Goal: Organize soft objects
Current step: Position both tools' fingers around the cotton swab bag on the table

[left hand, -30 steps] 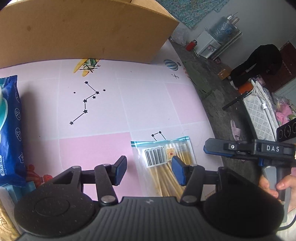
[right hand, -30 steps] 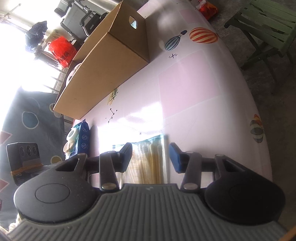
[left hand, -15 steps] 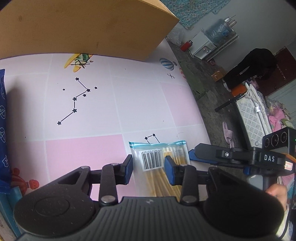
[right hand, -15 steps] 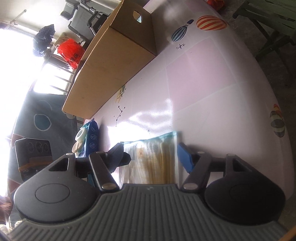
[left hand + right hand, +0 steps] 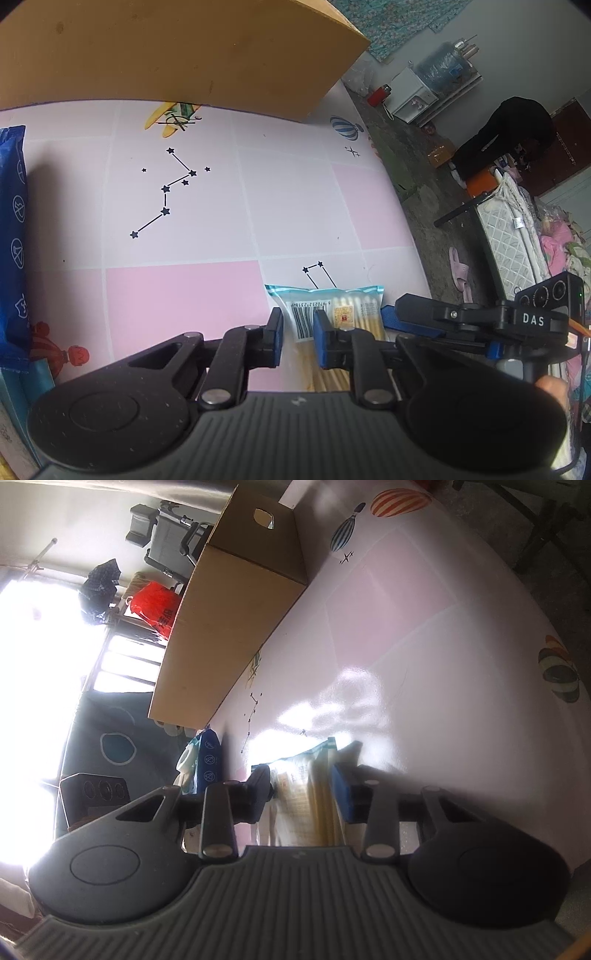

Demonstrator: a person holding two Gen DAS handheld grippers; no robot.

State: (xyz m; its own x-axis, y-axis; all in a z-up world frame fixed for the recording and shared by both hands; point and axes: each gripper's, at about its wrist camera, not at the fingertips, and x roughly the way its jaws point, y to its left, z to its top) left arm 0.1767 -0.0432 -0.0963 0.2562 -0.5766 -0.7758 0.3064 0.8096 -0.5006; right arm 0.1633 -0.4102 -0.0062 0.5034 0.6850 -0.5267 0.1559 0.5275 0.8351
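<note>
Between both grippers' closing jaws lies the cotton-swab packet (image 5: 334, 308).

Table centre (image 5: 192, 229) free (cardboard box (image 5: 166, 51) blocks far side).

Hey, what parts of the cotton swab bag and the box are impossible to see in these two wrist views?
- Cotton swab bag, left wrist view: near end hidden under the left gripper, whose jaws are closing around it.
- Same bag, right wrist view: print blurred and washed out by glare.
- Cardboard box: inside unseen in both views; top cut off by the frame edge in the left view.
</note>
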